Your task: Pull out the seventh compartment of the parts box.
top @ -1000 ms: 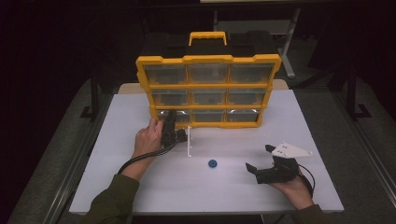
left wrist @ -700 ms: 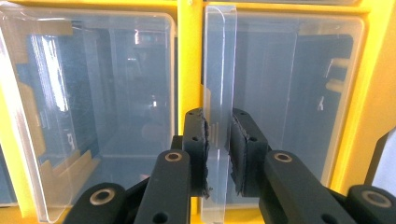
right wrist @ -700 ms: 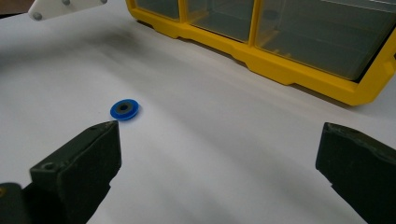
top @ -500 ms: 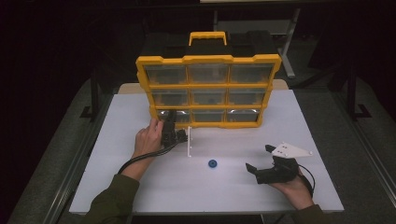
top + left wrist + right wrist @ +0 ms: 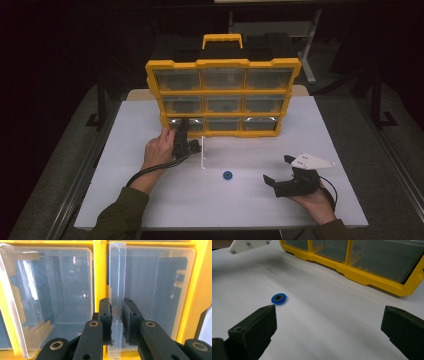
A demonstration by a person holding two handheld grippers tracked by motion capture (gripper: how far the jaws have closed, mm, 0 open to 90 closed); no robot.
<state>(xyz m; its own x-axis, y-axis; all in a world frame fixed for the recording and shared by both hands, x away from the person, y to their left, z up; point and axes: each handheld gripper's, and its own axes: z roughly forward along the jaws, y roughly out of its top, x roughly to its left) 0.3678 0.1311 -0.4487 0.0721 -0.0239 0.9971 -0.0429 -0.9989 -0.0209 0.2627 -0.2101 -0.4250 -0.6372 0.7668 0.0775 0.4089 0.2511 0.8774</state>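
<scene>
- A yellow organizer (image 5: 223, 97) with clear-fronted drawers stands upright at the far middle of the white table (image 5: 125, 200), its black and yellow handle at the top.
- The left gripper (image 5: 183, 139) sits at the organizer's bottom row, at the left-hand drawer, with the person's left hand (image 5: 159, 150) wrapped around its body.
- In the left gripper view its two black jaws are closed tight on the clear handle tab (image 5: 116, 300) of a drawer front; the pads (image 5: 105, 315) press on both faces of the tab, which stands on edge between them.
- Seen from the high view, a clear drawer piece (image 5: 203, 152) juts out from the bottom row toward the near side, just right of the left gripper.
- A small blue disc (image 5: 228, 175) with a dark centre lies flat on the table, near the middle, well apart from the organizer and touching nothing else.
- The right gripper (image 5: 280, 172) rests in the person's right hand at the near right of the table, its grey three-cornered plate on top.
- Its jaws stand wide apart with nothing between them; in the right gripper view the blue disc (image 5: 279, 298) lies just beyond the left-hand jaw.
</scene>
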